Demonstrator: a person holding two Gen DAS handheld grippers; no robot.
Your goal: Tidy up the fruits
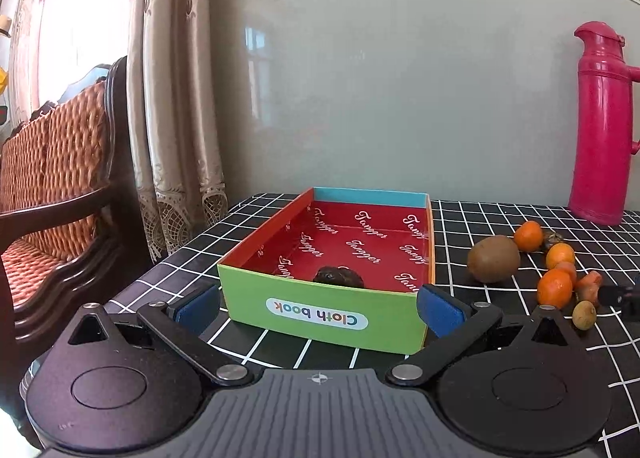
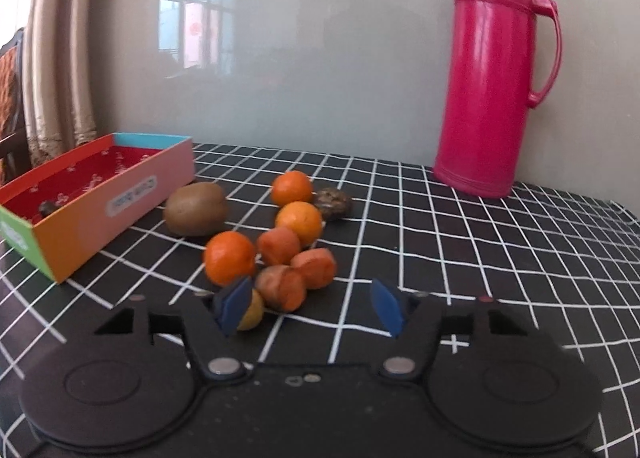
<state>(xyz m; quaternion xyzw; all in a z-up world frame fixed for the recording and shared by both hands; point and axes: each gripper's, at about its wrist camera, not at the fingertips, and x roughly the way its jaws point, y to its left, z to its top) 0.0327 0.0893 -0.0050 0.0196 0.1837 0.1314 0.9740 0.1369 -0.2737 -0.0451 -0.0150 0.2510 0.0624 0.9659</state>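
Right gripper [image 2: 308, 312] jaws stand apart, gripping nothing; the small yellowish round fruit [image 2: 251, 313] sits just inside its left pad [image 2: 234, 304]. Orange fruits [image 2: 230, 258] and a fuzzy oval kiwi [image 2: 196, 210] cluster right of the glossy cardboard box [image 2: 100, 214]. Left gripper [image 1: 318, 304] straddles the box's near end, released. Judgement: right hand is nearer the fruit.

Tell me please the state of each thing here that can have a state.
Cloth book box: lid off, one dark fruit inside.
Pink thermos: upright, lid shut.
Left gripper: open, astride the box's near wall.
Right gripper: open, holding nothing.
Kiwi: whole, on the table.
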